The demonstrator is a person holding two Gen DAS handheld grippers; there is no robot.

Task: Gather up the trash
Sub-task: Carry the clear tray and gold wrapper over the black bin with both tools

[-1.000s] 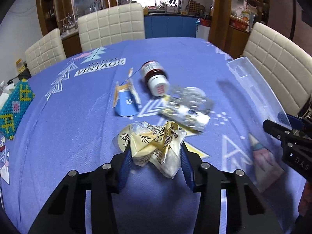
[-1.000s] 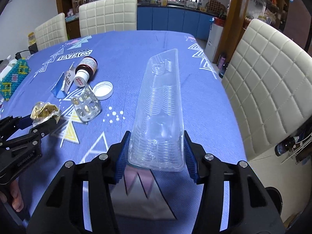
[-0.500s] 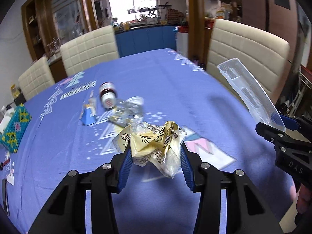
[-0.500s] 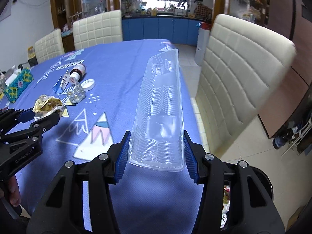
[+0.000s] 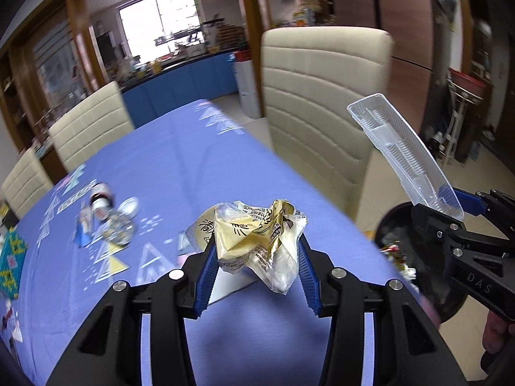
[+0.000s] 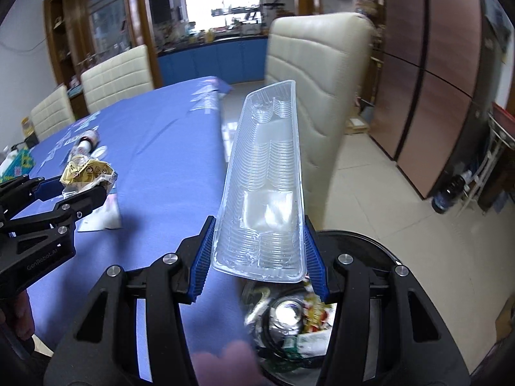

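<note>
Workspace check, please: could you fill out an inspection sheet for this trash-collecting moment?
Surface: table under a blue patterned cloth.
Job's things: crumpled wrapper and clear plastic tray, both held; black trash bin on the floor, already holding litter.
Clutter: small bottle, white cap, blister pack and blue carton left on the cloth.
Grippers: left gripper shut on the wrapper; right gripper shut on the tray.
Cables: nothing seen.
Surroundings: cream chairs, blue cabinets.
</note>
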